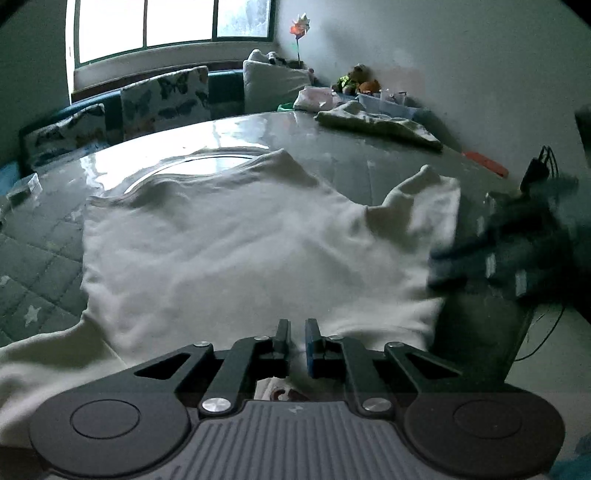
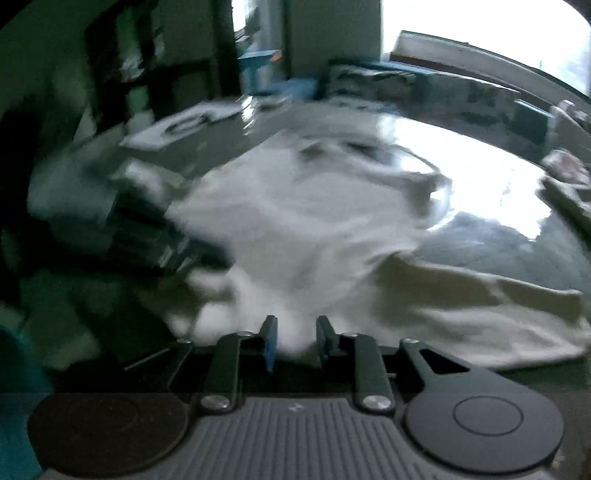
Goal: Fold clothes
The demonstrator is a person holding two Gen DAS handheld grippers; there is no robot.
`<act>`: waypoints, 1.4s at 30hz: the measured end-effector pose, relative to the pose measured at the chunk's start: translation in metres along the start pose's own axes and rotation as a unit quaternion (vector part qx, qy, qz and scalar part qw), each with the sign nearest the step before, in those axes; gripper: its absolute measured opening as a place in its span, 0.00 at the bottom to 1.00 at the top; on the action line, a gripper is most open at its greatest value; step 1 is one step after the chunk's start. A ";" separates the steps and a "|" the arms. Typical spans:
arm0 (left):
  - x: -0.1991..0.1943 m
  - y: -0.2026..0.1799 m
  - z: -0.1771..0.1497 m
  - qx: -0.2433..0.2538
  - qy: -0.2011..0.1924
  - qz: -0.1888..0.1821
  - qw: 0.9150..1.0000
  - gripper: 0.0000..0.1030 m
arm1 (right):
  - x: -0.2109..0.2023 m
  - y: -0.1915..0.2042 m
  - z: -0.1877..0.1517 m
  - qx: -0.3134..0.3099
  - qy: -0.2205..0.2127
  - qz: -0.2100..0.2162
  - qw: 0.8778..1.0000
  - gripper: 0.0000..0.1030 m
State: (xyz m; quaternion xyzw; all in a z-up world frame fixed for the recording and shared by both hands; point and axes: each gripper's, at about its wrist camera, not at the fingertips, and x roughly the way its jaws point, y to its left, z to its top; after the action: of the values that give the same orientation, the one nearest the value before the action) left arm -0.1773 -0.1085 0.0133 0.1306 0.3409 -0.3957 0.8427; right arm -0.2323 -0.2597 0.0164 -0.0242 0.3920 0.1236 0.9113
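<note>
Here, white sweatshirt (image 1: 229, 236) lies spread on glossy worktop (image 1: 332, 125). Left gripper (image 1: 296, 334) pinches its near hem; right gripper (image 2: 296, 334), blurred, parted around sweatshirt fabric.

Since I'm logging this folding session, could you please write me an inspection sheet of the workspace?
Surface: glossy grey table, round glass inset partly under the cloth.
Job's things: white garment spread flat, far right corner lifted.
Clutter: crumpled pale cloth, orange item.
Grippers: left tool nearly closed at the near hem; right tool apart over white fabric, blurred.
Cables: thin dark cable at the right edge.
Surroundings: window, butterfly cushions.
</note>
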 end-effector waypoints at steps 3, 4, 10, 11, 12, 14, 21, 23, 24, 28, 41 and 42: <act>-0.003 -0.002 -0.005 0.001 -0.004 0.002 1.000 0.10 | -0.003 -0.033 0.006 0.021 -0.023 -0.055 0.998 0.34; -0.004 -0.002 -0.006 0.000 -0.005 0.004 1.000 0.11 | 0.000 -0.045 0.007 0.029 -0.026 -0.072 0.997 0.34; -0.013 0.001 -0.015 -0.016 -0.010 0.014 1.000 0.22 | 0.022 -0.121 -0.009 0.103 -0.025 -0.143 0.984 0.39; -0.015 0.003 -0.016 -0.021 -0.010 0.014 1.000 0.26 | 0.020 -0.128 -0.011 0.112 -0.030 -0.143 0.983 0.39; -0.019 0.007 -0.018 -0.028 -0.011 0.016 0.999 0.26 | 0.018 -0.133 -0.013 0.118 -0.029 -0.152 0.981 0.39; -0.028 0.016 -0.023 -0.046 -0.015 0.022 0.999 0.26 | 0.013 -0.145 -0.018 0.129 -0.027 -0.170 0.977 0.39; -0.064 0.055 -0.039 -0.118 -0.036 0.066 0.990 0.27 | 0.001 -0.144 -0.017 0.115 -0.026 -0.220 0.968 0.40; -0.075 0.075 -0.043 -0.145 -0.046 0.101 0.983 0.28 | -0.001 -0.124 -0.010 0.095 -0.039 -0.188 0.977 0.41; -0.078 0.087 -0.044 -0.159 -0.048 0.118 0.979 0.28 | -0.002 -0.113 -0.006 0.085 -0.046 -0.171 0.980 0.41; -0.091 0.134 -0.045 -0.211 -0.055 0.186 0.958 0.27 | 0.008 -0.066 0.009 0.043 -0.057 -0.078 0.994 0.43; -0.056 0.221 -0.042 -0.192 -0.019 0.299 0.935 0.32 | 0.051 0.012 0.023 -0.036 -0.012 0.024 0.999 0.47; -0.056 0.228 -0.042 -0.192 -0.021 0.307 0.932 0.32 | 0.053 0.013 0.022 -0.038 -0.007 0.024 0.999 0.48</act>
State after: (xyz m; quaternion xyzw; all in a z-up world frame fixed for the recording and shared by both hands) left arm -0.0501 0.0934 0.0086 0.0566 0.3360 -0.0473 0.9390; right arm -0.1851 -0.2335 -0.0060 -0.0486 0.3813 0.1599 0.9092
